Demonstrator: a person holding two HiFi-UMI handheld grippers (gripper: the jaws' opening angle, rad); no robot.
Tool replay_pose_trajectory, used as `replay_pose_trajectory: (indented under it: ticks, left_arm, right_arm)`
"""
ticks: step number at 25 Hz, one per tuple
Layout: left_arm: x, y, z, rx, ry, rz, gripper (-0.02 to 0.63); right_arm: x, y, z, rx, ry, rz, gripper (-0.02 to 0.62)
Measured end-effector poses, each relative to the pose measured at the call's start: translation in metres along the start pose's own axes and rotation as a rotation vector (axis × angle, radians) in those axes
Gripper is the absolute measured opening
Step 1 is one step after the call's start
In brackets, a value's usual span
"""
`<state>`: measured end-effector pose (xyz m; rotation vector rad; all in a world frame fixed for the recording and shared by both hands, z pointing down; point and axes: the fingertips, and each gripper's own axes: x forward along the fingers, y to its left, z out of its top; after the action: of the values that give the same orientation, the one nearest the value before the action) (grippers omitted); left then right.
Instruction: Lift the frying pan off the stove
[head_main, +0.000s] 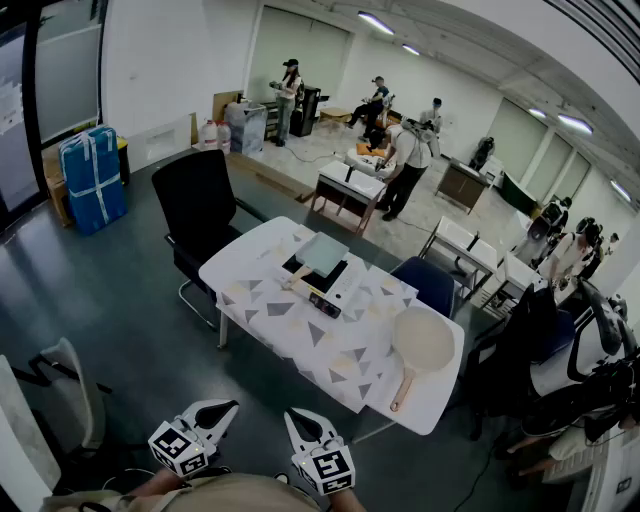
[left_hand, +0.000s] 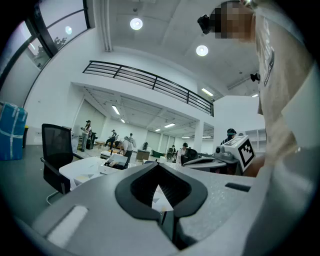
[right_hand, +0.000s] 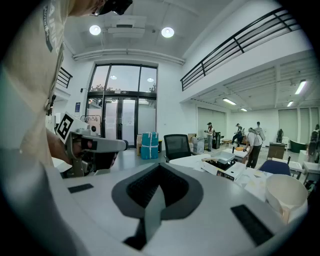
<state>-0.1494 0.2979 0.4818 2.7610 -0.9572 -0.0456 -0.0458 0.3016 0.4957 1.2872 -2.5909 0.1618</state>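
Chair (head_main: 195, 205) beside table (head_main: 245, 262), stove (head_main: 325, 287) on it (left gripper (head_main: 228, 408), right gripper (head_main: 293, 416) both closed, empty)

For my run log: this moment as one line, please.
left gripper: shut, empty; right gripper: shut, empty; square pan: on stove, untouched

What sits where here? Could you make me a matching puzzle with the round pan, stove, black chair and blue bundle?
1 round pan
2 stove
3 black chair
4 blue bundle

A far left, away from the table
B on the table, near its middle
C beside the table's far-left edge
D on the table's right end

Pairs: 1-D, 2-B, 3-C, 4-A
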Motion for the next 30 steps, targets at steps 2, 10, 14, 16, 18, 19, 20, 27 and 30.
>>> replay_pose_trajectory:
  ticks: [2, 10, 14, 16, 18, 19, 20, 27, 30]
  left_arm:
    - [0.005, -0.005, 0.000, 0.004, -0.006, 0.011, -0.002]
    - [0.004, -0.014, 0.012, 0.064, -0.009, 0.011, -0.002]
    - [-0.008, -0.004, 0.007, 0.072, -0.001, 0.034, -0.002]
    - [-0.014, 0.000, 0.004, 0.065, -0.002, 0.053, -0.002]
    - [-0.023, 0.002, 0.000, 0.057, 0.003, 0.070, -0.002]
    - [-0.027, 0.002, -0.002, 0.049, 0.006, 0.076, -0.002]
    - [-0.031, 0.002, -0.005, 0.039, 0.007, 0.081, -0.002]
    - [-0.056, 0.007, -0.015, 0.020, 0.025, 0.075, -0.002]
    - [-0.060, 0.015, -0.015, 0.017, 0.021, 0.056, -0.002]
  right_arm:
    - [-0.005, -0.005, 0.001, 0.006, -0.003, -0.011, 0.003]
    - [-0.013, -0.016, 0.002, 0.058, -0.055, -0.043, 0.003]
    - [-0.004, -0.004, 0.010, 0.059, -0.079, -0.022, 0.003]
    - [-0.001, 0.002, 0.013, 0.061, -0.089, -0.011, 0.003]
    - [0.000, 0.010, 0.012, 0.051, -0.084, 0.002, 0.003]
    - [0.000, 0.014, 0.010, 0.046, -0.076, 0.007, 0.003]
    - [0.001, 0.018, 0.006, 0.046, -0.066, 0.010, 0.003]
    - [0.005, 0.041, -0.009, 0.090, -0.025, 0.008, 0.003]
    - [0.008, 0.047, -0.006, 0.075, -0.030, -0.022, 0.003]
